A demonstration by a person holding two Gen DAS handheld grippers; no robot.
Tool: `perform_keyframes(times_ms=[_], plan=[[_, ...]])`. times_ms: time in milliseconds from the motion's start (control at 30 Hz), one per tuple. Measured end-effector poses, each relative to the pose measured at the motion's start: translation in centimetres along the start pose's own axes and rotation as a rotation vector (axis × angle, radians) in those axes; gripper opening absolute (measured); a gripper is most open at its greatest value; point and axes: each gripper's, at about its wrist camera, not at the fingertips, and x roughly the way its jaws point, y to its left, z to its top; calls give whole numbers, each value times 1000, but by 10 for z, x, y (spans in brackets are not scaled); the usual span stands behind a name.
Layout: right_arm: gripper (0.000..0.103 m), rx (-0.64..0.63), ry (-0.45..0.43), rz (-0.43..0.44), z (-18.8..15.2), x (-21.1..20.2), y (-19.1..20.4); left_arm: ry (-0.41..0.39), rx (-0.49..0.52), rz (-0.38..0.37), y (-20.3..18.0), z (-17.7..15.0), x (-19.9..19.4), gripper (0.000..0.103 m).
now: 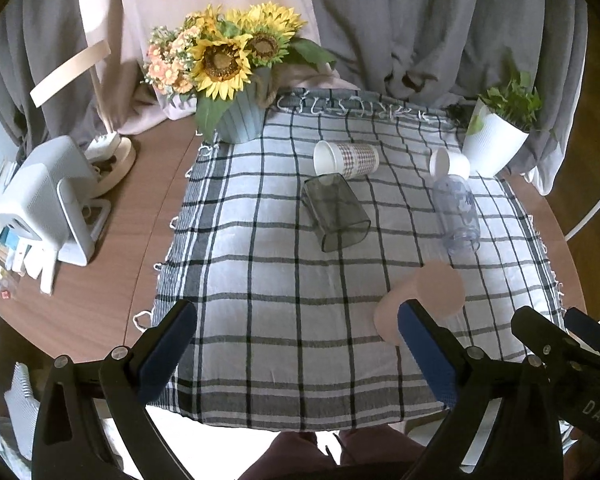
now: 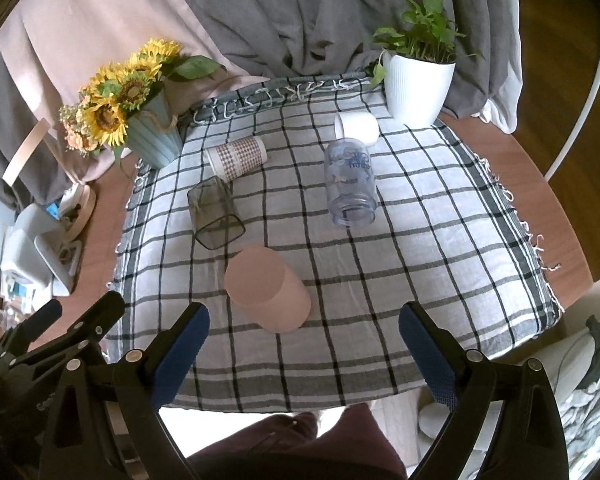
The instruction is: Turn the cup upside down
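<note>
I have both tools hovering above the near edge of the checked cloth (image 2: 400, 240), nothing held: the left gripper (image 1: 296, 344) spread wide, the right gripper (image 2: 304, 344) just as wide. 5 cups lie on their sides on that cloth, and the task does not say which; my guess is the pink cup (image 2: 266, 290), since it lies nearest, close to the near edge and a little left of the right tool's centre line. Its flat base faces the camera in the right view, so the mouth points down toward me. To do this well I would bring the right gripper down over the cup's flank, pinch across the barrel rather than the rim, lift clear of the cloth, then roll the wrist until the mouth faces down before setting it flat. The cloth is soft and may wrinkle, so I'd lower gently. The smoky grey cup (image 2: 216, 216) lies just beyond the pink one, near but apart, and could be knocked on approach. Further back lie the clear printed cup (image 2: 350, 182), the patterned paper cup (image 2: 238, 158) and a white cup (image 2: 356, 126). At the far corners stand the sunflower pot (image 2: 156, 136) and the white plant pot (image 2: 416, 88), well out of the way.
</note>
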Motion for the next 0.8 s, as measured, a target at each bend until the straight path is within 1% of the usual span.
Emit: perform_keyframes(times_ms=[367, 600, 800], plan=[[96, 2, 5, 0, 0, 1, 3, 6, -2, -18, 2, 1, 2, 102], [96, -1, 18, 0, -1, 5, 8, 13, -15, -13, 6, 0, 5, 102], [96, 0, 20, 1, -2, 7, 8, 2, -12, -9, 6, 1, 5, 102]])
